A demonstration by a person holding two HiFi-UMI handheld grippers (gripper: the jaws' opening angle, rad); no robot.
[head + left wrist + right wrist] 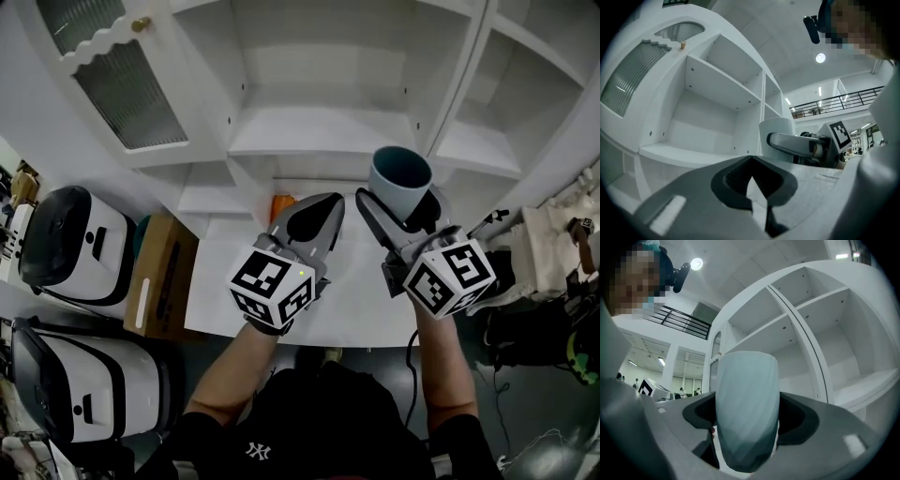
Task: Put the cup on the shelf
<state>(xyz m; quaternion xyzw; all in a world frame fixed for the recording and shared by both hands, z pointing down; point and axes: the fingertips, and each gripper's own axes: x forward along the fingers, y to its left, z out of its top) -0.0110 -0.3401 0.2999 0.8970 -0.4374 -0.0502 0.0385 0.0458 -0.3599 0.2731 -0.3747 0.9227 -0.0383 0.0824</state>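
Nearest the camera, the person's forearms reach forward over the white desk (230, 291), one gripper in each hand. The left gripper (321, 208) is clenched on nothing: in the left gripper view its dark pads (736, 180) meet at the tips with only a thin slit behind them (751, 159). Just beside it, the right gripper (403, 211) grasps the cup (400, 176), a pale blue-grey, faintly ribbed tumbler with a dark inside. The right gripper view shows it upright and filling the gap (746, 423), both pads pressed against its sides (746, 408). The cup hangs in the air above the back of the desk, in front of the shelf (319, 131) and not yet on it. An orange object (282, 204) sits at the desk's rear, partly hidden. To the left of the desk are a cardboard box (161, 272) and two white-and-black appliances (66, 246). Beyond, the white shelf unit's open compartments are bare, and a ribbed-glass door (127, 80) stands open on its left.
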